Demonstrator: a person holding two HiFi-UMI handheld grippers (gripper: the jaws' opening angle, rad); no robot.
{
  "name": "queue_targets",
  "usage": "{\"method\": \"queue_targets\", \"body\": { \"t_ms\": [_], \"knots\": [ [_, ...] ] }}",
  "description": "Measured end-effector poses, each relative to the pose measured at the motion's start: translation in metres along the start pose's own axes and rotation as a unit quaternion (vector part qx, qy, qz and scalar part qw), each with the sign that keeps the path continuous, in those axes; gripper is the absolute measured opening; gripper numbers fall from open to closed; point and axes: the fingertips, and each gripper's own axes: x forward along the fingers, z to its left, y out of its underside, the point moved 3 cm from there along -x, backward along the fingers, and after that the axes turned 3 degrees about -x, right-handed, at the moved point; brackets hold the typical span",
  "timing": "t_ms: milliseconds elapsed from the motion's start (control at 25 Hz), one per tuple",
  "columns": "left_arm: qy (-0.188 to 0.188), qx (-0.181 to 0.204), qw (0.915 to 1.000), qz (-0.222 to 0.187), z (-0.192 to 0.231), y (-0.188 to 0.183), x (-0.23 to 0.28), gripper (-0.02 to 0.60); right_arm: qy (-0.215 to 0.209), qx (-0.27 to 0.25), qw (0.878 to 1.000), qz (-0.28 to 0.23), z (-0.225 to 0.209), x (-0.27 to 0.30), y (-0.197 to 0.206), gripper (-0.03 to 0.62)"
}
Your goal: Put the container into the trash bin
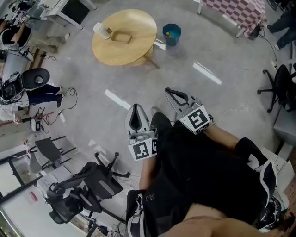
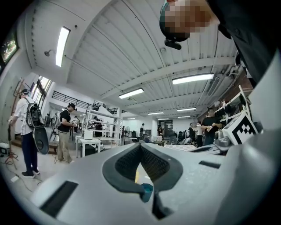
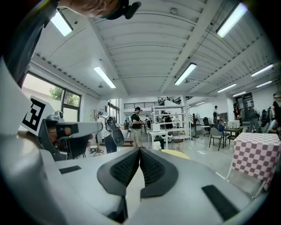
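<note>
Container (image 1: pixel 121 36), a shallow tan tray, sits on the round wooden table (image 1: pixel 138 48) far across the floor from both grippers. A white jar (image 1: pixel 99 28) stands just beside it at the table's left edge. What the tray holds cannot be told from here. The teal trash bin (image 1: pixel 172 41) stands on the floor just right of the table, with a small yellow thing (image 1: pixel 173 33) showing inside it.

Grey concrete floor (image 1: pixel 92 78) lies between the grippers and the table, crossed by white strips (image 1: pixel 117 99). A black office chair (image 1: pixel 92 183) is at lower left, another chair (image 1: pixel 280 85) at the right edge, and a table with a chequered cloth (image 1: pixel 240 11) at upper right.

The left gripper (image 1: pixel 135 106) has its jaws closed tip to tip with nothing between them. The right gripper (image 1: pixel 167 90) is likewise closed and empty. Both are held out in front of the person, pointing toward the table.
</note>
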Motion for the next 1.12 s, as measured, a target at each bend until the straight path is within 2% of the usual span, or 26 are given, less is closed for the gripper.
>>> {"method": "queue_targets", "body": {
  "t_ms": [320,520,760,1120],
  "knots": [
    [0.014,0.006,0.9998,0.009,-0.02,0.008,0.03,0.006,0.0,0.013,1.0,0.008,-0.028,0.002,0.016,0.026],
    [0.018,0.004,0.9997,0.012,-0.014,0.01,0.059,0.006,0.006,0.019,1.0,0.014,-0.049,0.02,0.02,0.026],
    [0.014,-0.008,0.9998,0.011,0.018,0.015,0.115,0.005,-0.006,0.005,1.0,0.028,-0.076,0.079,0.02,0.026],
    [-0.006,-0.033,0.9994,0.011,0.108,0.015,0.226,0.006,-0.032,-0.027,0.997,0.058,-0.125,0.21,0.01,0.026]
  ]
}}
